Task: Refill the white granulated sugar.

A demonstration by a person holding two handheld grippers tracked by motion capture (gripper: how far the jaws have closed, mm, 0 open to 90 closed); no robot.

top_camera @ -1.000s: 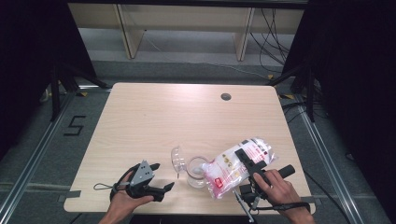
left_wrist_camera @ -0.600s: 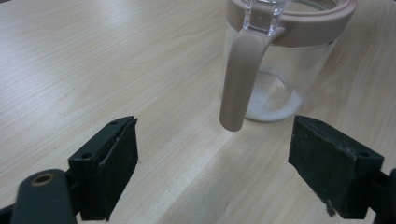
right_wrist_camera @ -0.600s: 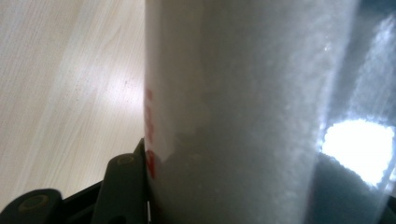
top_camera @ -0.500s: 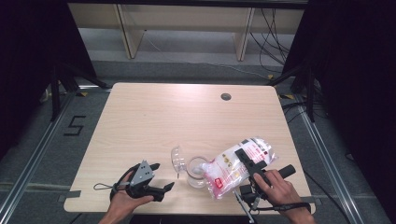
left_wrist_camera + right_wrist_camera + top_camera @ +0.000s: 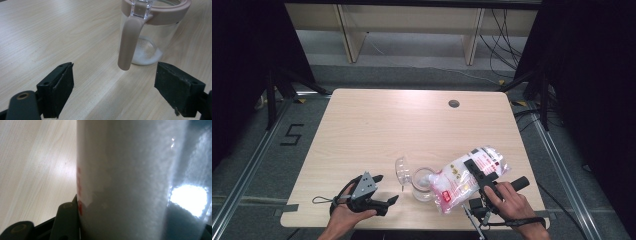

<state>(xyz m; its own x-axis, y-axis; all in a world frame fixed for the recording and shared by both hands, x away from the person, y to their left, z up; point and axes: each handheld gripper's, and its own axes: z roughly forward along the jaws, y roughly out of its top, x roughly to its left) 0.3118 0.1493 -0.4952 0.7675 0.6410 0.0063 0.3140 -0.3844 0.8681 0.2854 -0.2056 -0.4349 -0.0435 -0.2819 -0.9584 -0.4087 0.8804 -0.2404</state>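
Bench with work at the near edge. Bag of white powder is clamped across its middle in the right gripper — long axis tilted, lower end down-left over the mouth of the clear jar, lid flipped open. Jar has a little powder at the bottom. Left gripper released, empty — jar handle straight ahead of it, just beyond the jaws.

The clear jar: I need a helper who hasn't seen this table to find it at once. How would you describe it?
Look at the near edge of the wooden table, between the person's two hands. There stands the clear jar, with a pink rim, a pink handle and a little white powder at its bottom. Unlike the soft bag of white powder tipped beside it, it is rigid and upright.
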